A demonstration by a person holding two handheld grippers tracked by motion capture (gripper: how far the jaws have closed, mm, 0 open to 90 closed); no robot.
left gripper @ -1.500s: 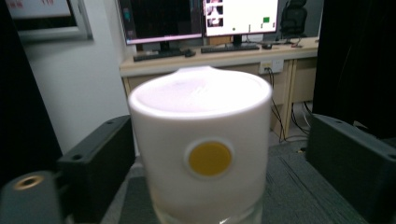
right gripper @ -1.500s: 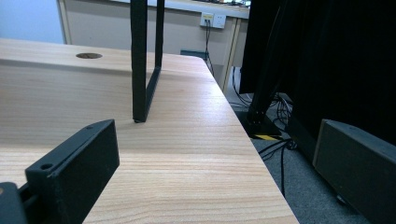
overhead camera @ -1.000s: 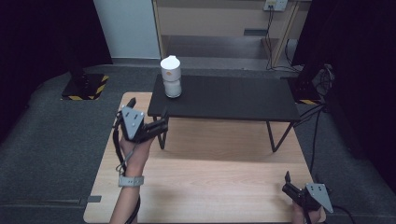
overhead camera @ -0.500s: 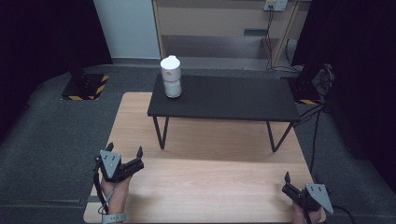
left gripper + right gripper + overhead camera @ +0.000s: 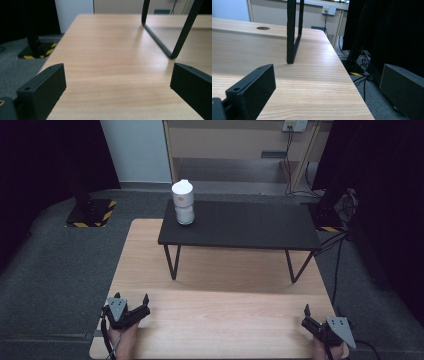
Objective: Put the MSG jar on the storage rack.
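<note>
A: Where is the bottle point(image 5: 183, 202)?
B: Upright on the left end of the black stand point(image 5: 240, 225), close to the stand's front-left corner. The stand sits on the far half of the worktop point(image 5: 220, 320).

A: And the grippers, left to right?
B: The left gripper point(image 5: 131, 306) rests at the worktop's near-left corner, well short of the stand, jaws spread wide with nothing between them. The right gripper point(image 5: 312, 322) rests at the near-right corner, jaws likewise released and empty.

A: How would the bottle handle?
B: I judge it light, stiff plastic, probably smooth and a bit slippery. It looks tall for its base, so a nudge could tip it. It narrows at the middle, and that waist seems the best place to close on.

A: Room to move?
B: Plenty of bare wood lies between the grippers and the stand. Watch the stand's front edge and its thin legs point(image 5: 180, 35), and the drop off its left end just beside the bottle.
</note>
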